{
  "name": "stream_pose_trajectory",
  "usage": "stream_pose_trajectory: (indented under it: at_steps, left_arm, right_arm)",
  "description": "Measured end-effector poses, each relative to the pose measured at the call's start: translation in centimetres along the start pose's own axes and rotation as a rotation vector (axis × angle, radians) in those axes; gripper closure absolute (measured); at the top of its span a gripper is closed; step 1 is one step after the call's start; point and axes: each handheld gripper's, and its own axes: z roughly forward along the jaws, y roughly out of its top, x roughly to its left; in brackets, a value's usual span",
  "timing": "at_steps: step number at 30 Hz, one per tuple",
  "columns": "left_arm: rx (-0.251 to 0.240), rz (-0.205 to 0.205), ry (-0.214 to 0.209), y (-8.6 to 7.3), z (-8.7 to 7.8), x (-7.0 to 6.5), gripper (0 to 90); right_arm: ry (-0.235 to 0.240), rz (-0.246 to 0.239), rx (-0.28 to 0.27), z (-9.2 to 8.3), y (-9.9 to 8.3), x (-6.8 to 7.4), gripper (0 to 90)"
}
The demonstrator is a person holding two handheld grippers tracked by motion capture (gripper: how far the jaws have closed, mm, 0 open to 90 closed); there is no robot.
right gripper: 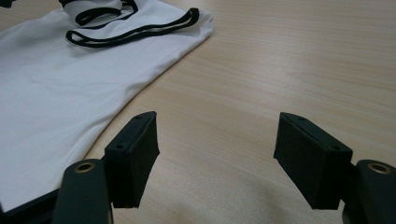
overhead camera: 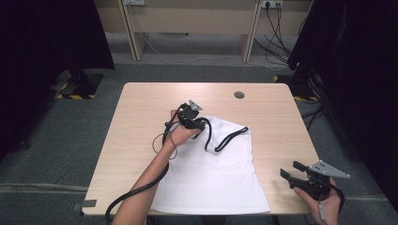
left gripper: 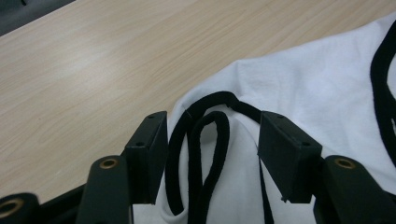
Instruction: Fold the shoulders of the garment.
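Garment: a white sleeveless top (overhead camera: 211, 173) with black trim lies flat on the table (overhead camera: 141, 117), its hem at the near edge and its neck end toward the middle; it covers the near centre of the tabletop.
Black trim: one strap loop (overhead camera: 231, 137) lies on the cloth near the top's far right corner; in the left gripper view a second strap (left gripper: 205, 154), doubled into a narrow loop, lies on bunched white cloth.
Left gripper: the left gripper (overhead camera: 196, 121) sits over the top's far left corner, near the middle of the table, held in the person's left hand (overhead camera: 180, 136), with its cable trailing back to the near left edge.
Left jaws: spread, with the doubled black strap and white cloth lying between them; neither pad presses on the strap, and a gap shows on both sides.
Right gripper: the right gripper (overhead camera: 293, 171) hovers at the near right corner of the table, held in the right hand (overhead camera: 324, 199), just beside the top's right side.
Right jaws: spread wide, bare wood between them, the top's edge off to one side in the right gripper view.
Table: light wood, with a round cable hole (overhead camera: 239, 94) near the far edge.
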Motion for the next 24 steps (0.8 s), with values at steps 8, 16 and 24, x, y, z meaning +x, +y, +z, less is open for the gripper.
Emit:
stream_pose_trajectory:
  at_steps: [8,16,24]
  left_arm:
    - [0.039,0.069,-0.012,0.08,0.59,-0.26,59.0]
    - [0.068,0.106,0.002,-0.11,0.65,-0.42,80.2]
    - [0.013,0.085,-0.009,0.06,-0.08,-0.32,86.2]
  right_arm:
    - [0.0,-0.002,0.004,0.03,0.02,-0.01,30.5]
    - [0.0,-0.002,0.007,0.06,0.03,0.02,30.5]
    - [-0.001,0.0,0.008,0.08,0.04,0.02,30.2]
